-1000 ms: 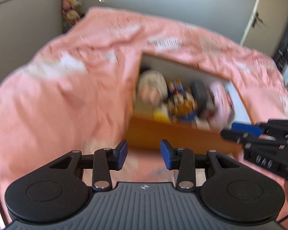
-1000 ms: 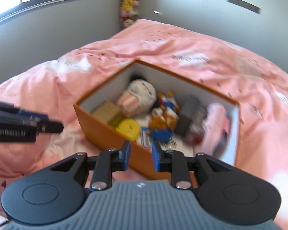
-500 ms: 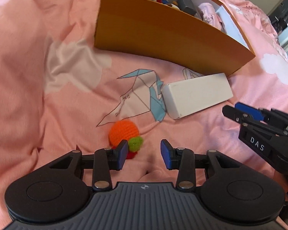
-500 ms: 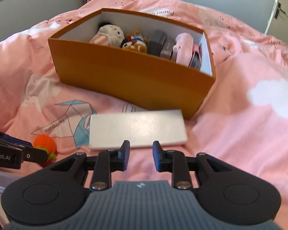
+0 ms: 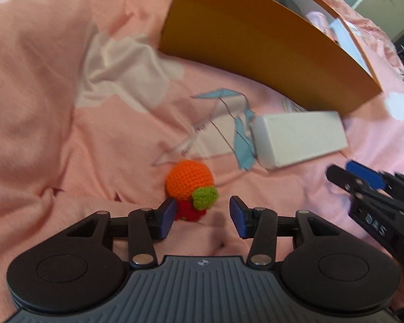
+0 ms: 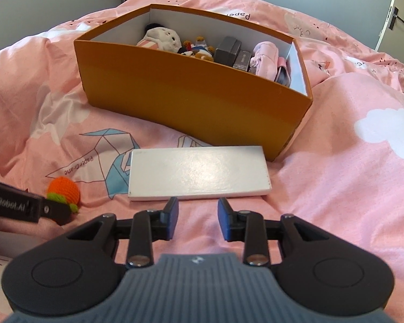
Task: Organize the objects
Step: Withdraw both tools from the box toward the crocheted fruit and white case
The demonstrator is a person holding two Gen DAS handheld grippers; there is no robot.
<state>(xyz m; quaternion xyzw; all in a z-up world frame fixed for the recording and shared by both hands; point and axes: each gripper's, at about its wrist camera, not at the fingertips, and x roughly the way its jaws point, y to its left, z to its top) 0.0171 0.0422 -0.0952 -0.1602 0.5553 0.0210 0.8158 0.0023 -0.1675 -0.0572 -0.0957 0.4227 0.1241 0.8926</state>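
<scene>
An orange cardboard box [image 6: 191,94] is set on a bed covered by a pink quilt [image 6: 350,175]; a plush toy [image 6: 161,37], small figures, grey boxes and a pink pouch [image 6: 266,59] are seen inside. A flat white box [image 6: 199,172] lies just before it. The left gripper [image 5: 202,216] is held low over a crocheted orange ball [image 5: 190,183], its jaws just widened and released, the ball's red base beside the left jaw. The right gripper [image 6: 198,219] is poised near the white box's edge, jaws likewise just widened, nothing grasped.
</scene>
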